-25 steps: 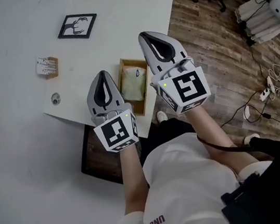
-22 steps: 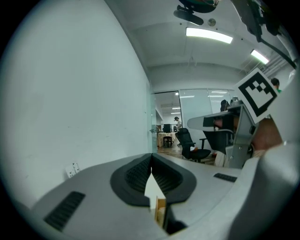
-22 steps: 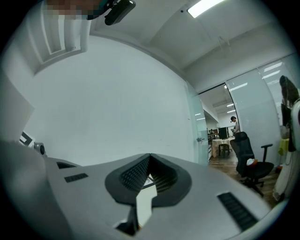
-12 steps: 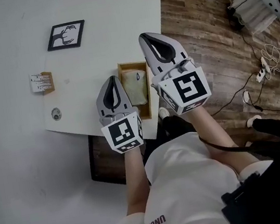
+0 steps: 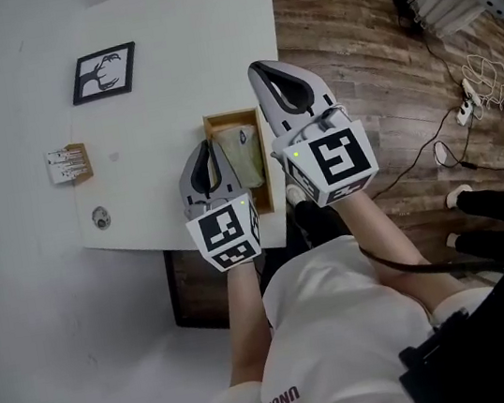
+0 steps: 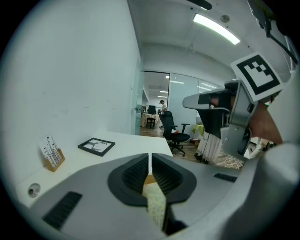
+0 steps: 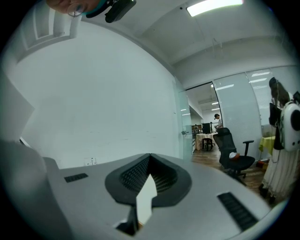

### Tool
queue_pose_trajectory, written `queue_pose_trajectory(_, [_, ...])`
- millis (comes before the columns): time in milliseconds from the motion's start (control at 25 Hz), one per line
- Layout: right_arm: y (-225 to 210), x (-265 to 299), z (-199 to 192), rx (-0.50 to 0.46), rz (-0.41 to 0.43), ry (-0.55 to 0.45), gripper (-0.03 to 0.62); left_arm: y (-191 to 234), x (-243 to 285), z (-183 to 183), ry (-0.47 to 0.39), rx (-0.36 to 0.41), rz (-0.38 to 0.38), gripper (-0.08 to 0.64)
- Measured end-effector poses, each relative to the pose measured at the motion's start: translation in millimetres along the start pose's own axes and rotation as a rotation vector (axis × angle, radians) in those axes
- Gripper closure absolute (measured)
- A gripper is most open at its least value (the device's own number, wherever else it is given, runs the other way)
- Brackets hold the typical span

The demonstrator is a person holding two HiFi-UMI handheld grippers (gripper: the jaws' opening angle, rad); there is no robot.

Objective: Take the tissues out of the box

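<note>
Both pairs of jaws are closed. On the left gripper (image 6: 150, 159) the ridged pads meet tip to tip with nothing pinched between them. Through the opening behind the tips, a pale yellow-green tissue pack (image 6: 156, 206) shows below. The right gripper (image 7: 150, 157) is closed the same way and holds nothing. A white patch shows through its opening, and I cannot tell what that is.

From the head view, a person in a white shirt (image 5: 338, 324) holds one gripper in each hand at the near edge of a white bench (image 5: 171, 47). The left gripper (image 5: 206, 144) is low over the left side of an open wooden box (image 5: 261, 161). The right gripper (image 5: 256, 66) is above the right side of the box, and its tip reaches further out than the left one.

The box sits at the near right corner of the bench. The tissue pack (image 5: 243, 154) lies inside it and has not been taken out.

Further left on the bench there is a small round object (image 5: 100, 217). Beyond it is a small wooden holder with white cards (image 5: 69, 164), and further back a black-framed picture (image 5: 104, 73) lies flat.

To the right of the bench is a wood-plank floor (image 5: 369, 44) with cables (image 5: 472, 94) on it. The left gripper view shows an office chair (image 6: 173, 129) far down the room.
</note>
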State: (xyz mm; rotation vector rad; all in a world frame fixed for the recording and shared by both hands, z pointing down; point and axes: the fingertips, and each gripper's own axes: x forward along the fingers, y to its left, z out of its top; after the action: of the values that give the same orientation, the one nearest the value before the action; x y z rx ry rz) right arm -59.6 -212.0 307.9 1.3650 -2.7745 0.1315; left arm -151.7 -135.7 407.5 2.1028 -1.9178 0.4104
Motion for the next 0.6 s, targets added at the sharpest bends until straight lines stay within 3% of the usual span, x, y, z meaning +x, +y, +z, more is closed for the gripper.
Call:
queue_pose_trajectory(120, [-1.2, -0.2, -2.7, 0.007, -0.009, 0.004, 0.577, -3.0, 3.5, -6.7, 0.038, -0.005, -0.021, 0.531])
queue_pose_trajectory(280, [-3.5, 0.0, -5.5, 0.015, -0.017, 0.009, 0.577, -8.8, 8.7, -17.5, 0.097, -0.002, -0.045, 0.445])
queue_pose_trajectory(600, [-8.7, 1.1, -8.9, 0.029, -0.030, 0.019, 0.577, -21.2, 17.3, -33.9, 0.193, 0.010, -0.099, 0.387])
